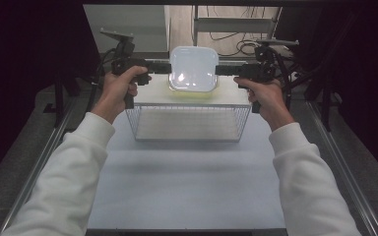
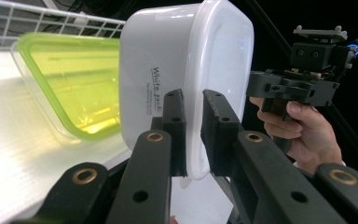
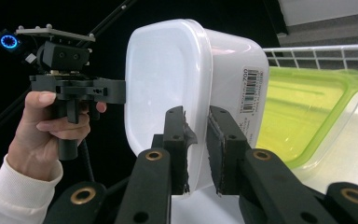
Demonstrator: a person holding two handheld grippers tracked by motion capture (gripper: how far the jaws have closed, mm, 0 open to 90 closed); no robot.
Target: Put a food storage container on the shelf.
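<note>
White rounded-square plastic container (image 1: 194, 68) is held in the air above the wire basket shelf (image 1: 189, 93), over a clear tub with a lime-green rim (image 2: 70, 84). Left gripper (image 2: 193, 133) is clamped on the lip at one side, right gripper (image 3: 198, 149) on the lip at the opposite side; both pairs of jaws are closed down to the thin rim. Container is judged light, stiff and glossy, so likely slippery; best pinched at the protruding rim on two opposite edges, kept level
</note>
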